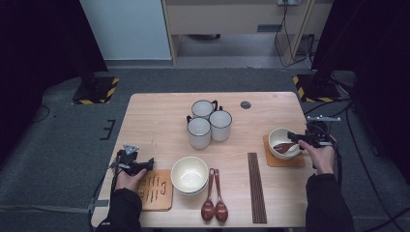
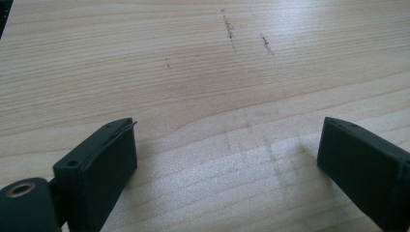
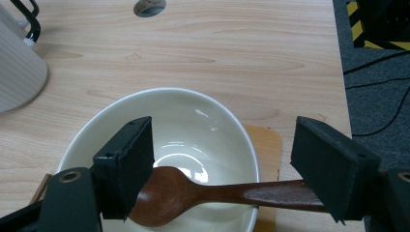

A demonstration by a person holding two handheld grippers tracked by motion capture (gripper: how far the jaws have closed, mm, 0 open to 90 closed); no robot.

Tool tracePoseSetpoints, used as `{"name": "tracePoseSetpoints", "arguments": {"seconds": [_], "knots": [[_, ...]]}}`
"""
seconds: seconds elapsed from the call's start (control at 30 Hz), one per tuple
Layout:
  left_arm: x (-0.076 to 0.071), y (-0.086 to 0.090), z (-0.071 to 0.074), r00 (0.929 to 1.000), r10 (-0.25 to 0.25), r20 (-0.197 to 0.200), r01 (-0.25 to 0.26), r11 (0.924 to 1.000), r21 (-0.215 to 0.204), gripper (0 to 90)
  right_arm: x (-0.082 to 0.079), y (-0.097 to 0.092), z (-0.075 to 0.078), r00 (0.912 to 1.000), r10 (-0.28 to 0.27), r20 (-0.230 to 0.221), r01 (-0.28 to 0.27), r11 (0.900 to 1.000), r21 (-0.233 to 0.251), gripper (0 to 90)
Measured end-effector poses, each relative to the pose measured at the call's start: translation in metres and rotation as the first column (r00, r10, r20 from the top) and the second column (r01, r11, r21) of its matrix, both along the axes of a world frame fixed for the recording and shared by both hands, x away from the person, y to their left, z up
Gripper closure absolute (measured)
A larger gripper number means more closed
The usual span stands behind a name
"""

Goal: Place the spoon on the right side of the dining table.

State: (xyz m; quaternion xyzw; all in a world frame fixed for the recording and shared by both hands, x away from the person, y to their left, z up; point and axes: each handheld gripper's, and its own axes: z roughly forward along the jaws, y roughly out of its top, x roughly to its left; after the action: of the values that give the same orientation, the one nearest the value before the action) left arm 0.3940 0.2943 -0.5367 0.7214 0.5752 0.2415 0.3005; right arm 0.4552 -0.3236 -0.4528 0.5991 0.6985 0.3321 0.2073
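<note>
Right gripper [image 1: 296,139] hovering at counter's [image 1: 159,121] 3 o'clock edge, jaws spread wide, w/ wooden spoon [image 3: 212,191] lying between them, pads not pressing on it. Spoon resting in white bowl [image 3: 193,121], scoop end inside, handle sticking out over rim toward 3 o'clock. Bowl sitting on wooden coaster [image 1: 285,162].

Left gripper [image 1: 145,166] idling near 8 o'clock corner, jaws spread, nothing between, bare wood under it in left gripper view. Second coaster [image 1: 157,193] lying just beside it at 4 o'clock.

Elsewhere: stacked bowls [image 1: 189,175] at 6 o'clock, two more spoons [image 1: 214,205] and chopsticks [image 1: 256,186] to their 3 o'clock, three mugs [image 1: 208,123] at center, toward 12 o'clock.
</note>
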Motion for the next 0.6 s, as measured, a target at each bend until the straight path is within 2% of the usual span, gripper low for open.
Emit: {"name": "tracePoseSetpoints", "arguments": {"seconds": [0.6], "knots": [[0.000,0.000,0.000,1.0000,0.000,0.000,0.000,1.0000,0.000,5.7,-0.017,-0.001,-0.004,0.9999,0.003,0.015,-0.003,0.9996,0.029,21.8]]}}
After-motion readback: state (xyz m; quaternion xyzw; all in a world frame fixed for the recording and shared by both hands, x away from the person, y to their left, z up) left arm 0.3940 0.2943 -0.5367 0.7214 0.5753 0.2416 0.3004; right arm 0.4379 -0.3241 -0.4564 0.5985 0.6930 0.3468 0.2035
